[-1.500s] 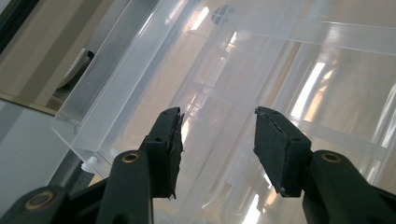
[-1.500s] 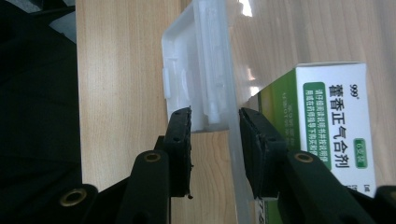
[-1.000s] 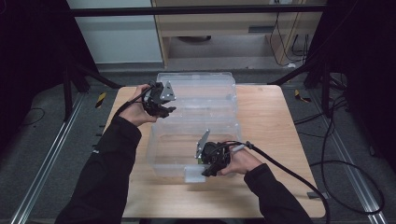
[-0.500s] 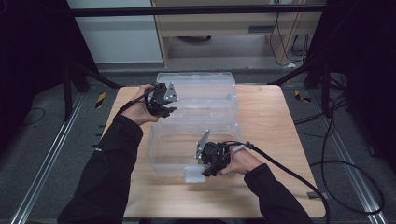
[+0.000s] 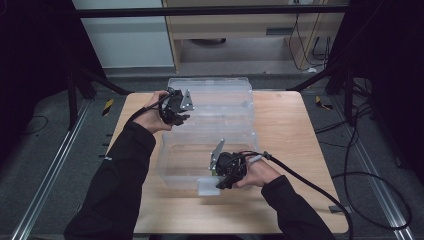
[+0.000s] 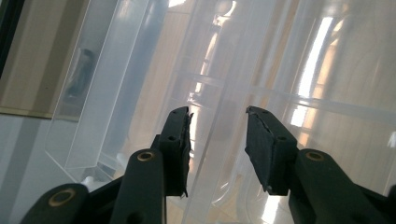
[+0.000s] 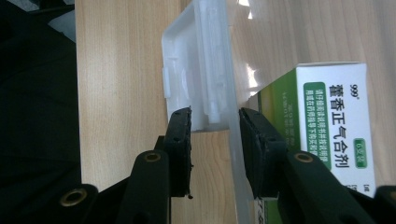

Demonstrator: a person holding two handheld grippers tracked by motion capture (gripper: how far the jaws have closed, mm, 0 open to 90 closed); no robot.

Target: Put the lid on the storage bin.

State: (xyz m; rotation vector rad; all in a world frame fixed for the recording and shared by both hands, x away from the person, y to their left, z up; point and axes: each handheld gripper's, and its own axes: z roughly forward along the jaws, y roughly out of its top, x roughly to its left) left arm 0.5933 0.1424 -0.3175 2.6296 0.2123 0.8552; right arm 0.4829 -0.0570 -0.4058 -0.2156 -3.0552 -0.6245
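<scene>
Nothing big has shifted since the earlier frames: table point(image 5: 295, 150), clear plastic box point(image 5: 200, 160) and its flipped-back lid point(image 5: 220, 97) sit where they were, both hands roughly parked. Only real change is the left gripper point(image 5: 176, 111): its jaws have just been closing and now straddle the lid's edge point(image 6: 219, 140) at the far left corner; pads look near the plastic but a gap shows on each side, so not pinching yet. Likely reading: lining up a grip to swing the lid shut. Right gripper point(image 5: 223, 181) sits at the box's near wall by the white latch point(image 5: 207, 186), jaws part-spread around the wall and latch point(image 7: 201, 93); contact is unclear, so can't call it a firm clamp, probably just steadying. Inside the box, just behind that wall, lies a green-and-white medicine carton point(image 7: 327, 135): "999" logo, Chinese text "藿香正气合剂", small print not readable.
</scene>
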